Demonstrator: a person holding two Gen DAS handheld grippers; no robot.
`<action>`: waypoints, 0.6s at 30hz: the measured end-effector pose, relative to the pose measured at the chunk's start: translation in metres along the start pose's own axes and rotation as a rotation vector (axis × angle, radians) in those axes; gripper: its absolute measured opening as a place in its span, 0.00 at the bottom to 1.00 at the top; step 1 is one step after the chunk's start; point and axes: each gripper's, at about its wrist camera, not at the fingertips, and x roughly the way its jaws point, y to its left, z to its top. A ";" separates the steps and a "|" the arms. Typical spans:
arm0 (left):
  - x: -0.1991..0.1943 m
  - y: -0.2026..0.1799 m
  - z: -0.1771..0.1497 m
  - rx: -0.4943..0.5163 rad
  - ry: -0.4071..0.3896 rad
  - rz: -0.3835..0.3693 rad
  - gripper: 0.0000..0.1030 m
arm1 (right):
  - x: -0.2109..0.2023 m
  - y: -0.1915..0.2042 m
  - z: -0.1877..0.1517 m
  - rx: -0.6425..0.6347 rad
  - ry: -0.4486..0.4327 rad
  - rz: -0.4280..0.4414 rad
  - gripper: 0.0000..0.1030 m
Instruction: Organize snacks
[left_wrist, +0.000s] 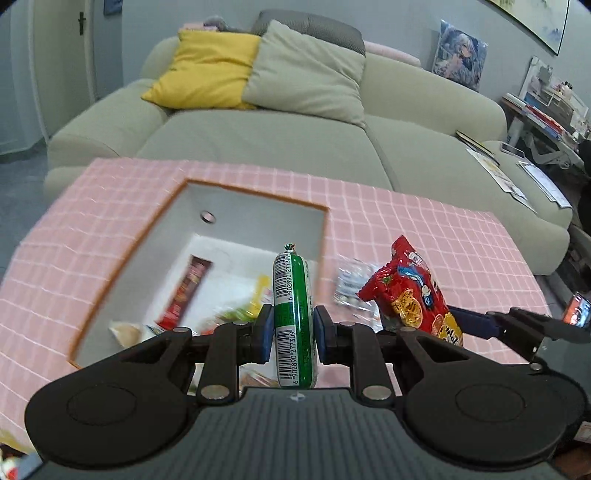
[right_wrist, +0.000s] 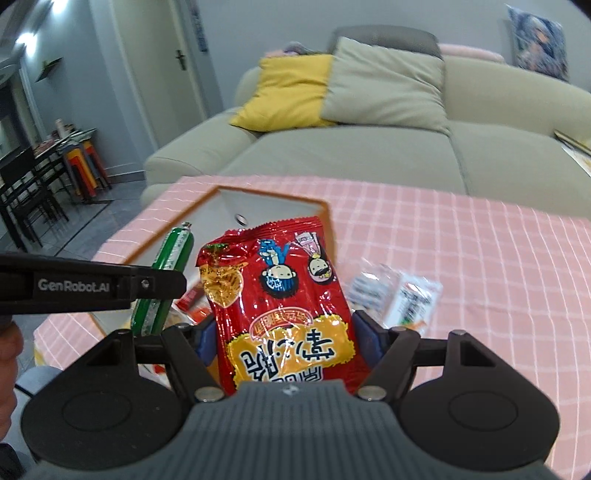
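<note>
While sausage (left_wrist: 293, 317) overhangs box (left_wrist: 255, 214) rim.

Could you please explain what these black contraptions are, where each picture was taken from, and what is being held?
There is no robot here: a person carries a handheld two-finger tool in each hand, and each tool has a wide-angle camera looking forward along its fingers. So one picture is the left tool's view and the other the right tool's.

The left gripper is shut on a green sausage stick, held upright between its blue pads. The right gripper is shut on a red snack bag, whose printing faces the camera upside down. Each tool also shows at the edge of the other's picture.

Below them is a table with a pink checked cloth, a white box with snacks already inside, and a few small clear packets lying loose. A sofa stands behind.
</note>
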 end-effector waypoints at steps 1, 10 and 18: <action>-0.001 0.005 0.003 0.002 -0.004 0.003 0.24 | 0.002 0.006 0.004 -0.015 -0.004 0.008 0.67; -0.001 0.045 0.025 0.043 -0.016 0.070 0.24 | 0.028 0.052 0.042 -0.148 -0.008 0.076 0.67; 0.028 0.073 0.031 0.093 0.051 0.102 0.24 | 0.081 0.077 0.065 -0.325 0.045 0.055 0.67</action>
